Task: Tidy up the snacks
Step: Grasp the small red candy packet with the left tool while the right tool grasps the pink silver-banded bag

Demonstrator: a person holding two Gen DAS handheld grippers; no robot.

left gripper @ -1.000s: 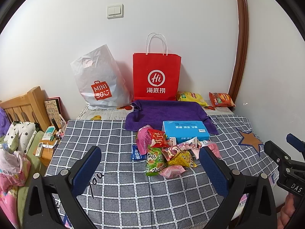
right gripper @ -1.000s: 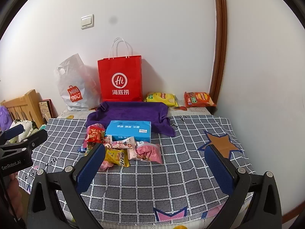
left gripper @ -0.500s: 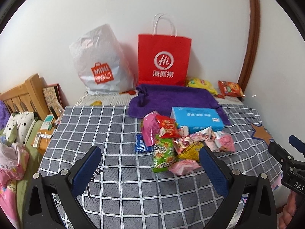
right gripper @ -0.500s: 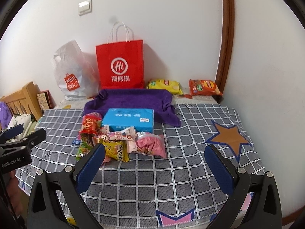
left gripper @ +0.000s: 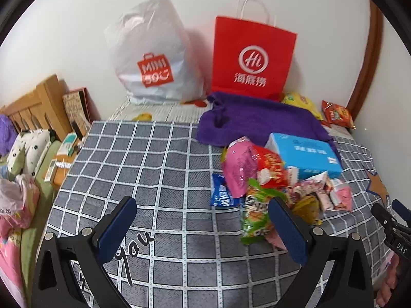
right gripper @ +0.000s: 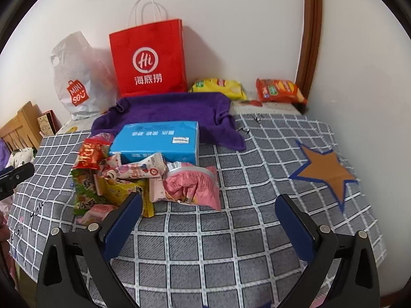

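A heap of snack packets lies on the grey checked cloth [left gripper: 159,164]: a green packet [left gripper: 254,213], a red one [left gripper: 272,166], a pink one [right gripper: 192,184], a yellow one [right gripper: 120,192], beside a blue box [right gripper: 156,141]. My left gripper [left gripper: 203,228] hovers open over the cloth, its right finger [left gripper: 287,231] in front of the green packet. My right gripper [right gripper: 209,227] is open too, just short of the heap, its left finger [right gripper: 123,223] by the yellow packet. Neither holds anything.
A red paper bag [right gripper: 149,59] and a white plastic bag [left gripper: 151,51] stand against the wall behind a purple towel [right gripper: 172,110]. Yellow [right gripper: 218,87] and orange [right gripper: 280,91] chip bags lie at the back right. A wooden bed frame [left gripper: 33,105] is at the left.
Both grippers have moved forward and down toward the snack heap, which now looms larger. The left view has swung so the heap sits to its right. Both stay open.
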